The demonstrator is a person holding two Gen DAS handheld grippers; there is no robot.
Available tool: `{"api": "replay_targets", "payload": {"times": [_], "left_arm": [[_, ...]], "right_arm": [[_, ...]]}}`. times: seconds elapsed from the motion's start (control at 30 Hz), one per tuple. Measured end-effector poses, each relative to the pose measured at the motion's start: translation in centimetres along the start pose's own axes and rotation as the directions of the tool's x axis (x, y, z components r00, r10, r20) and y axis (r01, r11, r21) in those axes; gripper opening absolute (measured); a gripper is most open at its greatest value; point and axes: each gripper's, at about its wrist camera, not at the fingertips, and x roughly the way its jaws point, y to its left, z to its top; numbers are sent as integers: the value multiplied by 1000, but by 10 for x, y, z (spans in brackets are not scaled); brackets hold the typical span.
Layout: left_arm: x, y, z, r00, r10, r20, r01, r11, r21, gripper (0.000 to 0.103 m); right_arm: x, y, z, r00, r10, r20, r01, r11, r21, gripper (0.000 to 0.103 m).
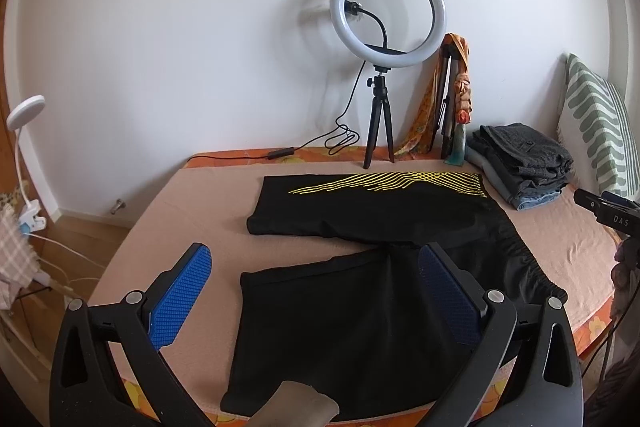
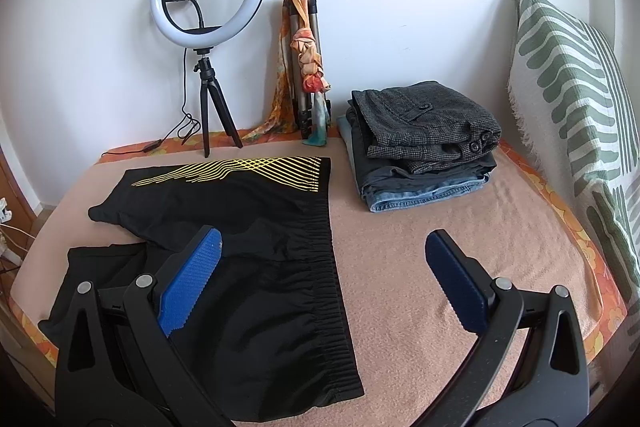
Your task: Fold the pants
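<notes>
L wrist view: black shorts [image 1: 360,267] lie flat on the bed [image 1: 208,211], unfolded, the two legs toward the left, waistband toward the right; the far leg carries a yellow line print [image 1: 404,183]. Bare blanket runs along the left of the shorts up to the bed's left edge, w/ floor beyond; a narrow bare strip also at the far side, in front of the ring light [image 1: 387,13] on its tripod by the wall. Clothes pile [image 1: 524,167] sits at the far right corner, near the waistband but apart from it; striped pillow [image 1: 596,127] behind it. L tongs [image 1: 316,291] hang above the near leg, spread wide, blue pads on either side of the cloth, gripping nothing. Part of the R tongs [image 1: 604,209] pokes in at the right edge. R wrist view: waistband edge [image 2: 332,267] runs near to far down the middle; right of it a broad bare stretch of blanket reaches the pillow [image 2: 572,87]. Pile [image 2: 424,147] is well clear of the shorts [image 2: 224,227] at the far side. R tongs [image 2: 324,287] hover over the waistband, wide apart, left pad above black cloth, right pad above bare blanket, holding nothing.
</notes>
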Motion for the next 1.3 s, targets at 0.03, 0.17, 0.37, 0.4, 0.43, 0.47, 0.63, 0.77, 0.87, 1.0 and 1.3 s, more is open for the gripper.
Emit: {"api": "replay_targets", "payload": {"times": [0.03,0.17,0.37,0.4,0.43,0.47,0.63,0.77,0.87,1.0,1.3], "left_arm": [[1,0,0,1000,0,-3,0,1000,1,103],[4,1,0,1000,-1,-10,1,1000,1,103],[16,9,2,999,-27,-30,27,999,-27,103],[20,12,2,997,-55,-47,53,998,-40,103],[24,15,1,995,-75,-60,72,996,-55,103],[27,17,1,994,-83,-68,78,995,-67,103],[40,30,0,991,-112,-72,104,989,-107,103],[50,38,8,990,-120,-74,111,986,-123,103],[63,43,15,990,-104,-93,93,989,-110,103],[83,48,29,991,-72,-117,66,996,-57,99],[118,50,67,987,-54,-152,61,997,42,94]], "right_arm": [[1,0,0,1000,1,0,-1,1000,0,103],[2,0,0,1000,8,1,-8,1000,4,103],[7,-1,1,1000,17,-2,-17,1000,12,103],[8,-1,2,1000,21,-4,-21,1000,14,103],[9,-1,2,1000,27,-4,-27,1000,13,103],[9,0,2,999,31,-3,-31,999,11,103],[10,3,5,999,51,7,-51,999,-5,103],[13,0,9,998,69,11,-69,998,10,103],[18,-5,15,997,82,4,-82,997,17,103],[24,-7,21,996,90,7,-90,996,-15,103],[49,-6,39,989,146,-23,-146,989,0,103]]}}
